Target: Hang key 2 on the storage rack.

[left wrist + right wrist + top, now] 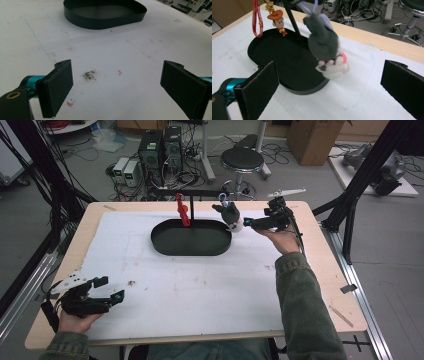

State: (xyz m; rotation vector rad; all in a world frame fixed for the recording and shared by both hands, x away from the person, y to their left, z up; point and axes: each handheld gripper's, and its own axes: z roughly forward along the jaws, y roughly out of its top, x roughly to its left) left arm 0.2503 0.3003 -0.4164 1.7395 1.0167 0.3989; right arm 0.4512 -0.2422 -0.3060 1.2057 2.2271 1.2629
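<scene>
hanging from the black stand over the dark oval tray (165, 245), the grey plush toy (231, 215) sits at the tray's right end. right gripper (250, 224) faces it, fingers (259, 87) spread, nothing pinched. left gripper (111, 290) rests on the worktop (200, 290), fingers spread.

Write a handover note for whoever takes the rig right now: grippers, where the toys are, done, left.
Left gripper: open, holding nothing, resting low at the near left of the white mat.
Right gripper: open, holding nothing, aimed at the grey plush toy and close to it, not touching.
Grey plush toy hangs by its loop from the black stand, above the right end of the black tray.
Cowboy charm on a red strap hangs beside it over the tray.
Done: nothing taken off the stand.
Left: probably close on the plush toy and unhook it.
</scene>
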